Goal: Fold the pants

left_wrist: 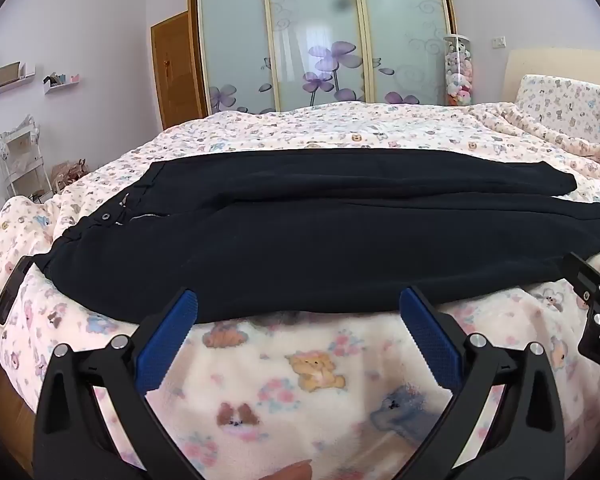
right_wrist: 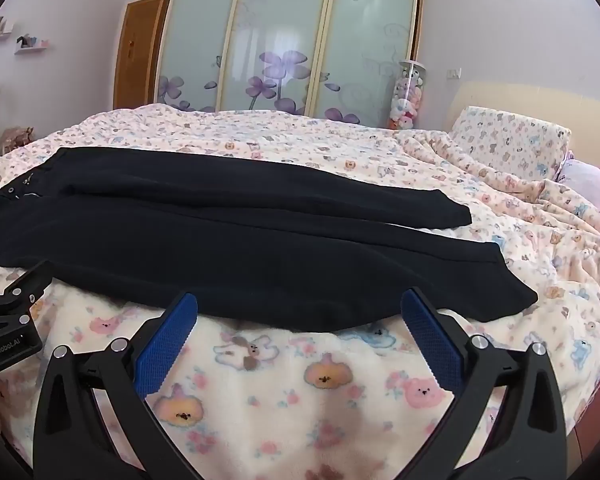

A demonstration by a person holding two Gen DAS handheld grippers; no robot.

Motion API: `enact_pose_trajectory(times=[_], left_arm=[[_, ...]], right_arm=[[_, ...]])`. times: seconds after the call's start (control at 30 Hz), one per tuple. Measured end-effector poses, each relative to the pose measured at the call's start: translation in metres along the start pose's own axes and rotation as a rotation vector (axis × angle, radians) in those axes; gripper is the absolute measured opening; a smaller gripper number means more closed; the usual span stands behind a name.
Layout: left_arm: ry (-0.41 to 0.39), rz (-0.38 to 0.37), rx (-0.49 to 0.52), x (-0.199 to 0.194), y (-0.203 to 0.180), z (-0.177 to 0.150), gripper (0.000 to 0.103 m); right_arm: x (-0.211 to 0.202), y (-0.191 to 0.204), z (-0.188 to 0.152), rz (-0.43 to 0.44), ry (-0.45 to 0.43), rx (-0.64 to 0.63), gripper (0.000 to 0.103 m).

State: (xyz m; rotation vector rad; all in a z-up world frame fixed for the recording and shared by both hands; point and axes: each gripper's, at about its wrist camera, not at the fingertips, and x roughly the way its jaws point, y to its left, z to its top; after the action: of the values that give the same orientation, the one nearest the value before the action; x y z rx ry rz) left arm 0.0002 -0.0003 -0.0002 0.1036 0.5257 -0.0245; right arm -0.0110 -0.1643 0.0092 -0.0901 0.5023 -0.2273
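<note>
Your left gripper [left_wrist: 298, 304] stands with its blue pads [left_wrist: 168, 340] spread wide and nothing between them, poised at the near edge of the bed [left_wrist: 300, 380]; its tips sit just at the near hem of the black pants [left_wrist: 300, 240], though you cannot tell from here whether they touch the cloth; your right gripper [right_wrist: 299, 308] is likewise wide apart and empty, its pad tips at the same near edge of the pants [right_wrist: 240, 252] farther toward the leg ends. The pants lie flat across the bear-print blanket [right_wrist: 300, 400], waistband and zipper [left_wrist: 140, 218] toward the left, the two legs side by side running to the right; the far leg ends short of the near one. A dark phone [left_wrist: 10, 292] rests at the bed's left edge, near the waistband; a pillow [right_wrist: 512, 148] in matching print sits at the far right corner; beyond the bed's far edge stands a wardrobe [left_wrist: 320, 36] with frosted sliding doors.
</note>
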Motion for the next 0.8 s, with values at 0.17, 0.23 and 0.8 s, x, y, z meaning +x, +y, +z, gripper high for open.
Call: enact_pose_trajectory(times=[0.17,0.23,0.8], left_arm=[[-0.002,0.001,-0.003,-0.0004,0.0005,0.0002,0.101],[-0.002,0.002,-0.005,-0.0007,0.001,0.0003,0.101],[0.002,-0.001,-0.001,0.0,0.0001,0.0,0.101]], right_arm=[[0.0006,-0.0005,-0.0002,0.0,0.002,0.001,0.102],[0.0008,-0.001,-0.0003,0.002,0.003,0.003,0.102],[0.0015,-0.0023,0.0,0.004,0.006,0.007,0.102]])
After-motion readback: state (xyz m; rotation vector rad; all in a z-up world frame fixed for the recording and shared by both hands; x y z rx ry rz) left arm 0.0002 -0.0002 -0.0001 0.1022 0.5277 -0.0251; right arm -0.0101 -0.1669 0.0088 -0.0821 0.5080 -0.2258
